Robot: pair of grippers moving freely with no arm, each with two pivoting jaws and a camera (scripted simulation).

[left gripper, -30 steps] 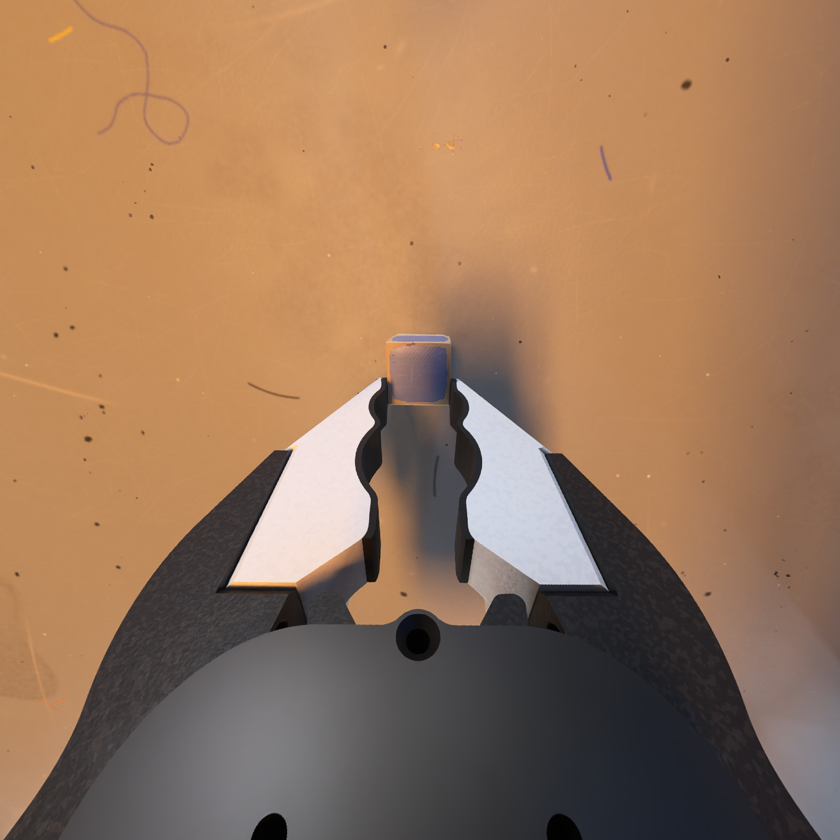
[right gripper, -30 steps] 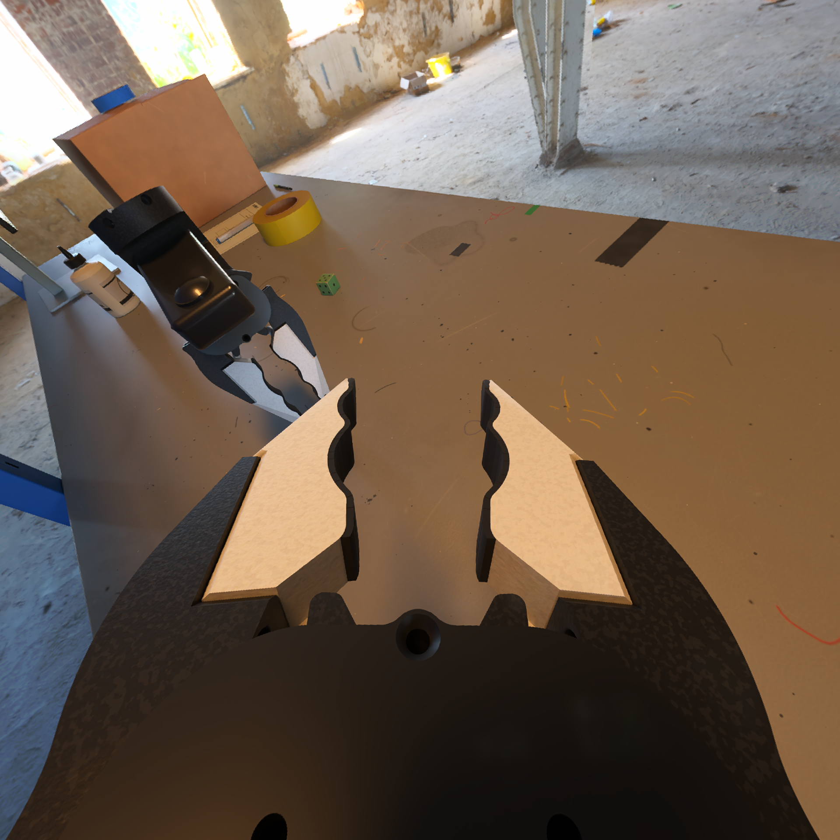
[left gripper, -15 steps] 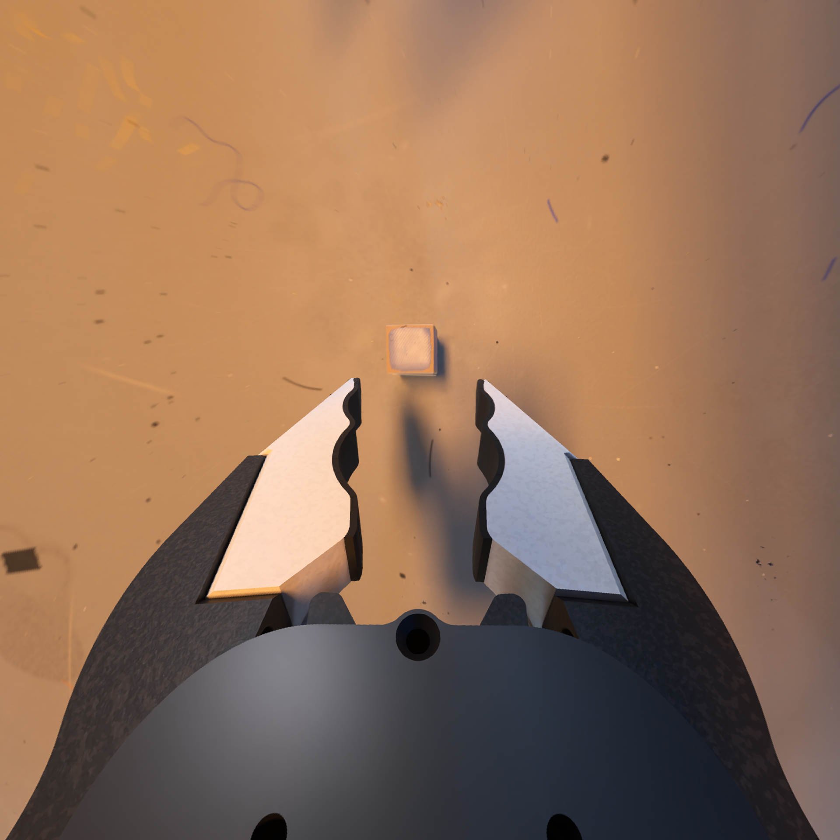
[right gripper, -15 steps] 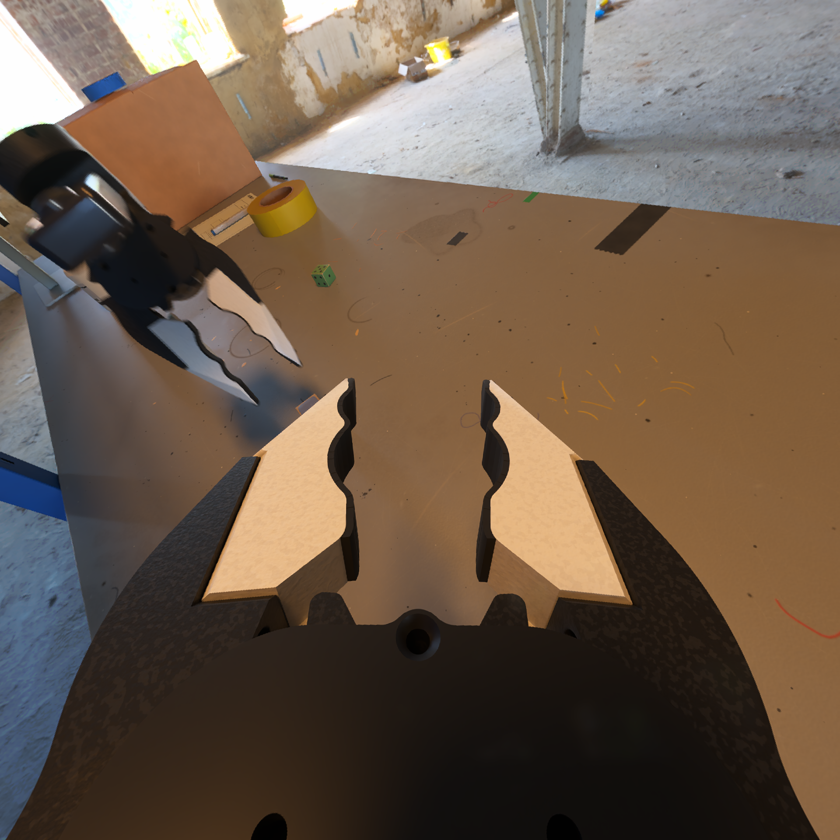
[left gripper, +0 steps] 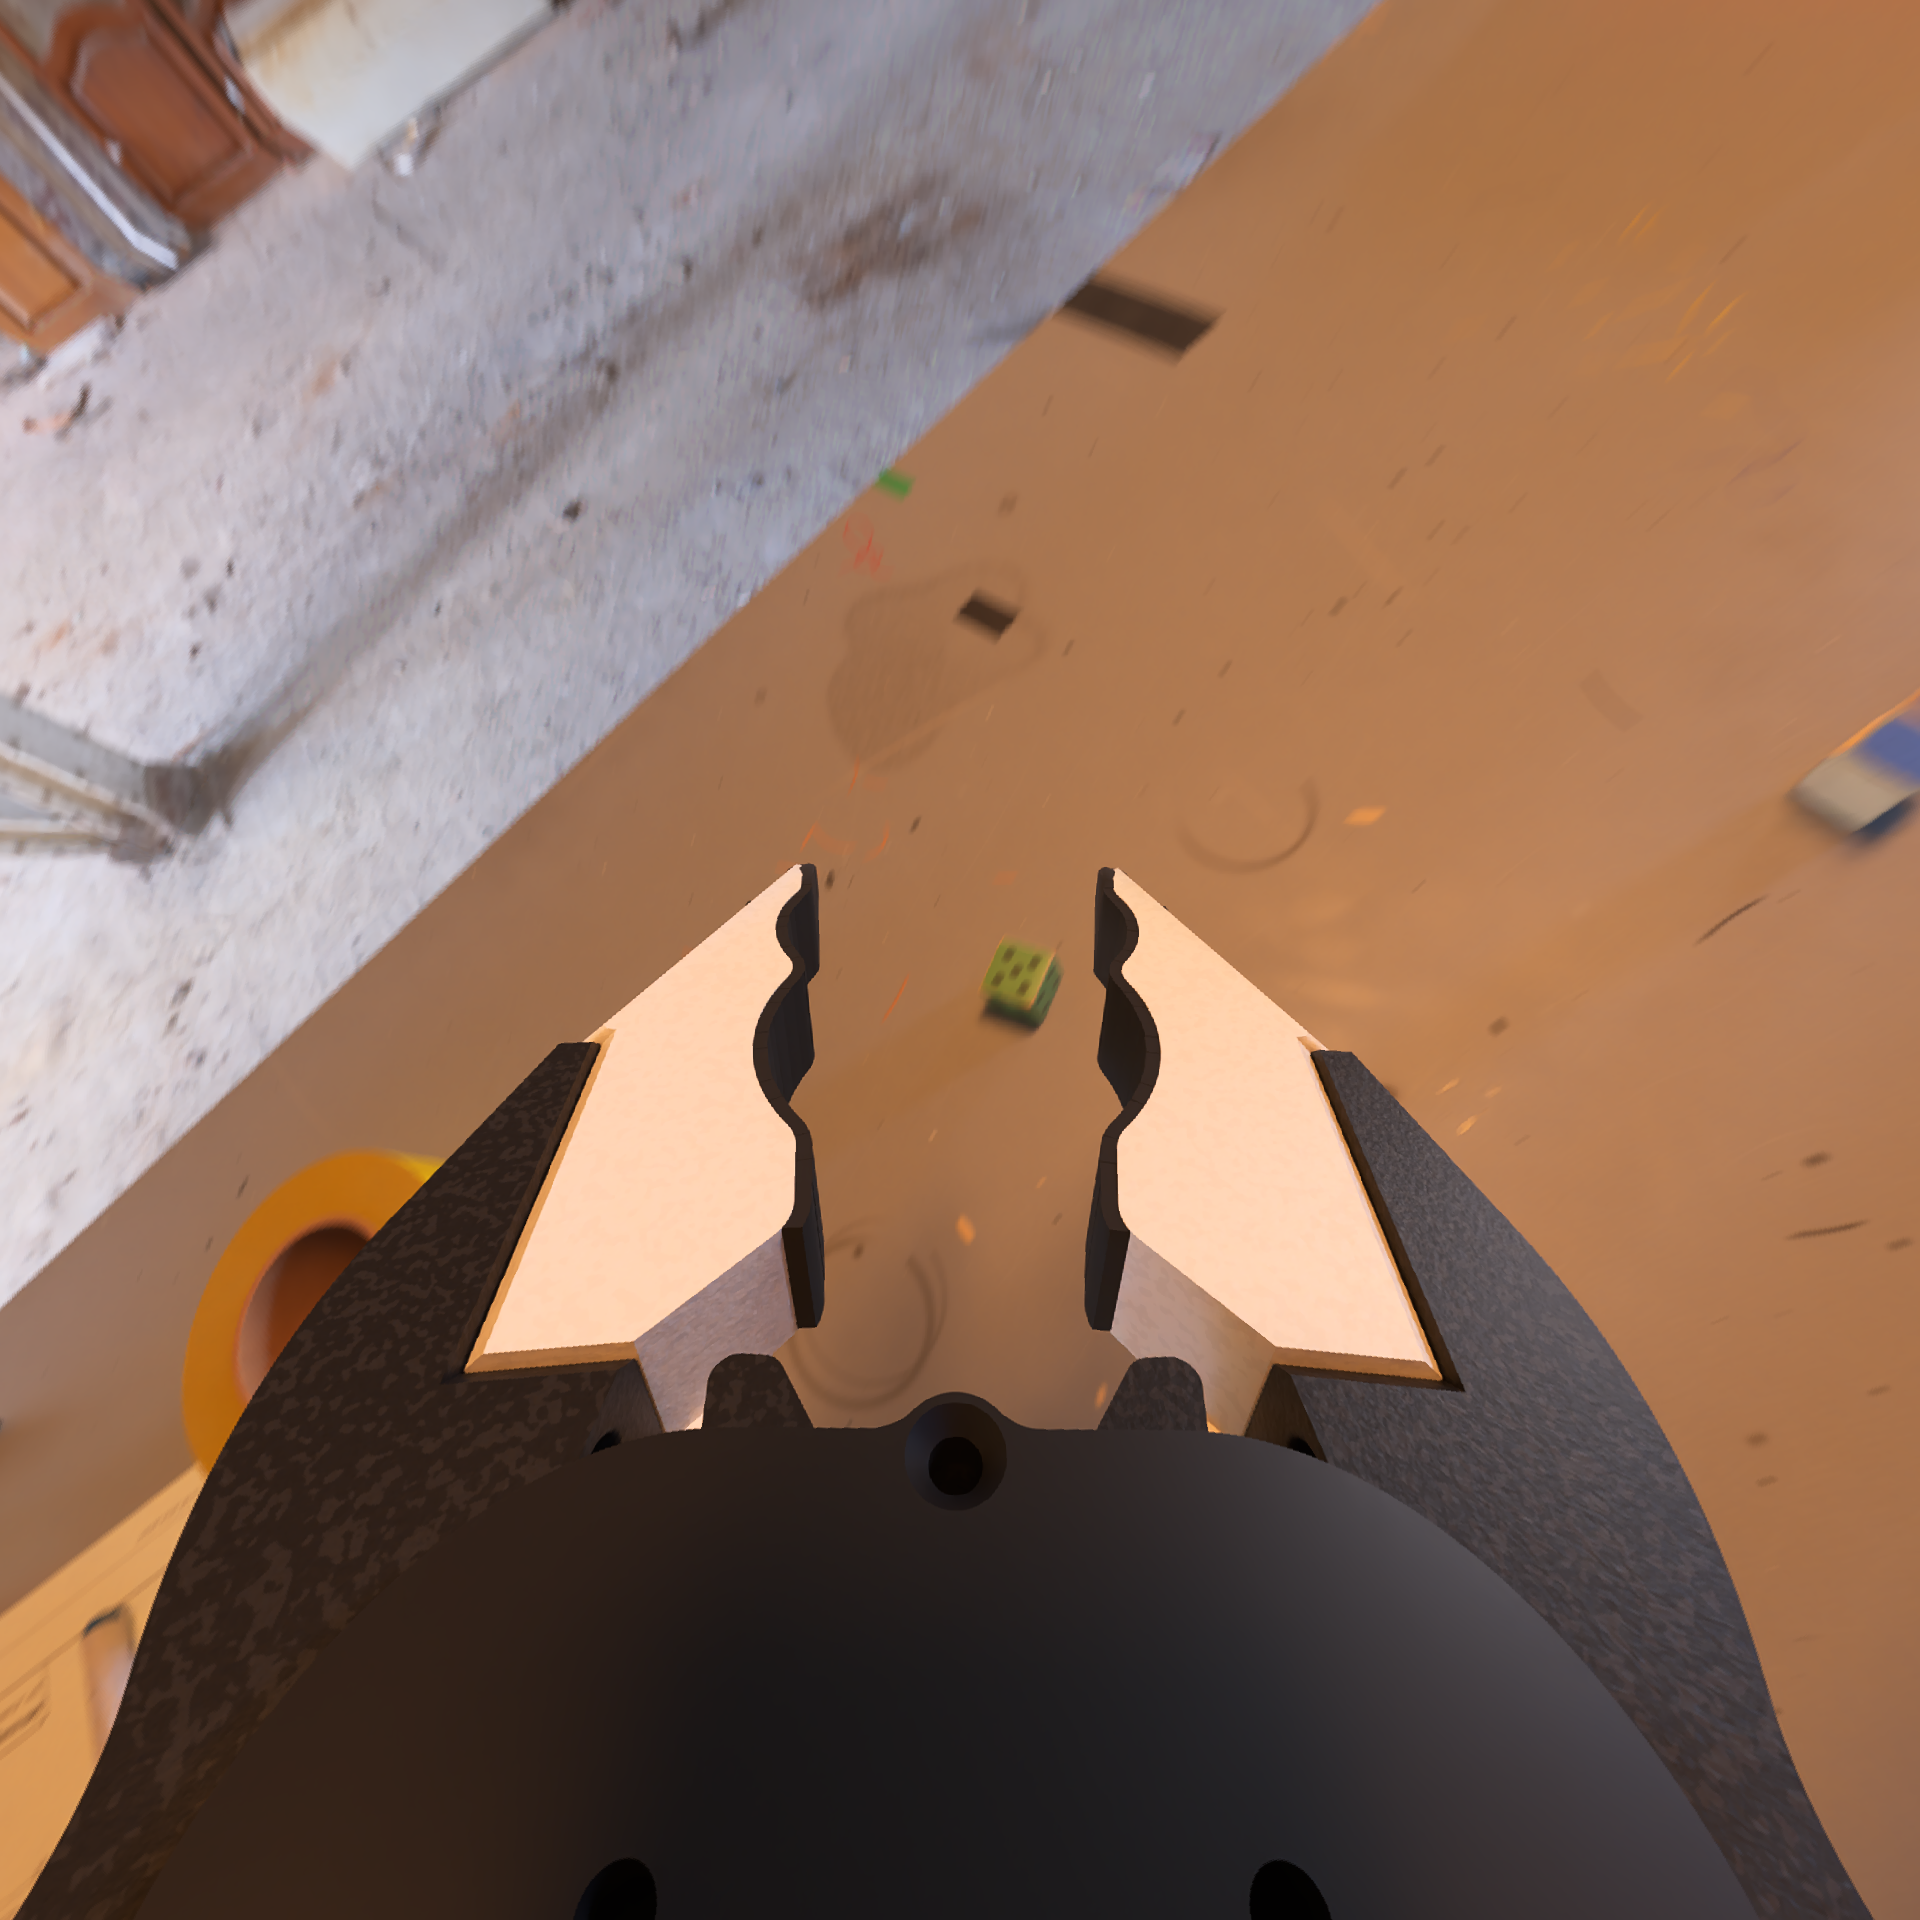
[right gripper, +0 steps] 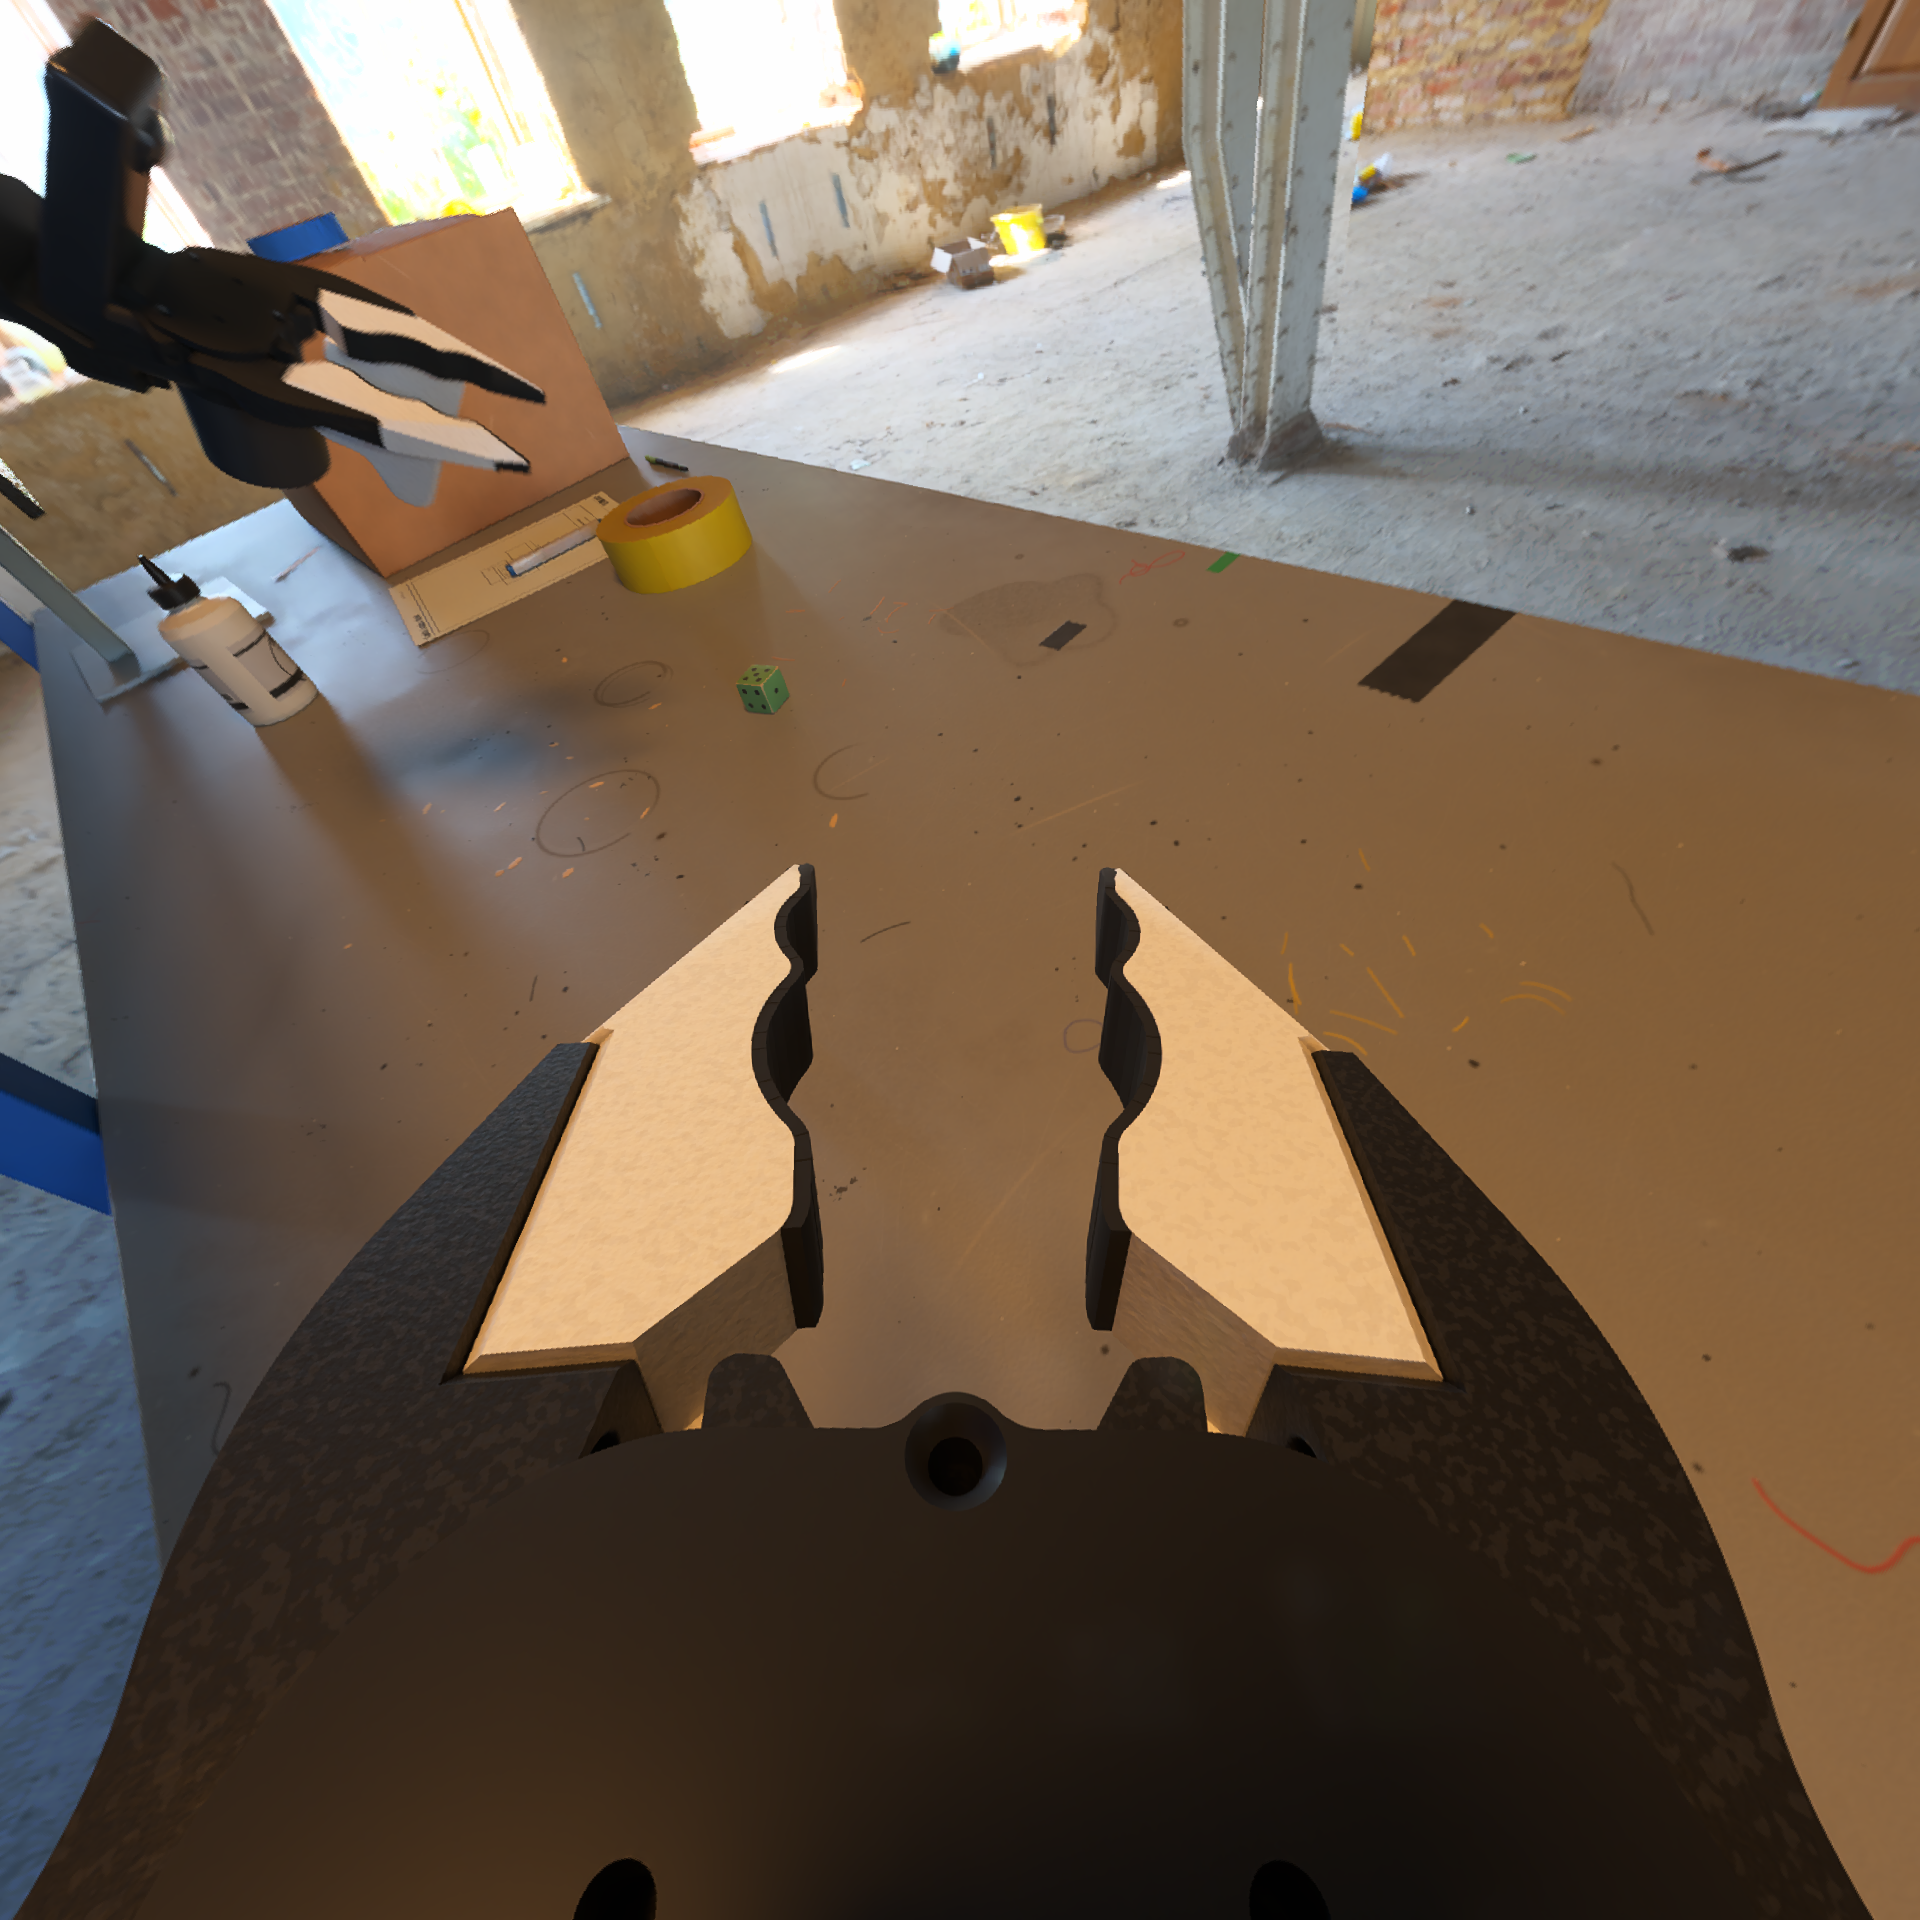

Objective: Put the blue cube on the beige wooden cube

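Note:
In the left wrist view, a small blurred block (left gripper: 1860, 784), blue in one part and pale in the other, lies on the brown table (left gripper: 1455, 520) at the far right edge. It looks like the blue cube resting on the beige wooden cube, but the blur hides the detail. My left gripper (left gripper: 956, 878) is open and empty, high above the table and well away from the block. It also shows in the right wrist view (right gripper: 532, 428), in the air at the upper left. My right gripper (right gripper: 956, 878) is open and empty over the table. The right wrist view does not show the cubes.
A green die (right gripper: 762, 689) lies mid-table and also shows in the left wrist view (left gripper: 1021, 982). A yellow tape roll (right gripper: 675, 530), a cardboard box (right gripper: 468, 343), a paper sheet (right gripper: 499, 577) and a white bottle (right gripper: 234, 660) stand at the far left. The table's far edge (right gripper: 1351, 582) drops to the floor.
My left gripper opened and let go of the blue cube on top of the beige cube. It then rose and swung away to the far left, tilting up. My right gripper barely moved.

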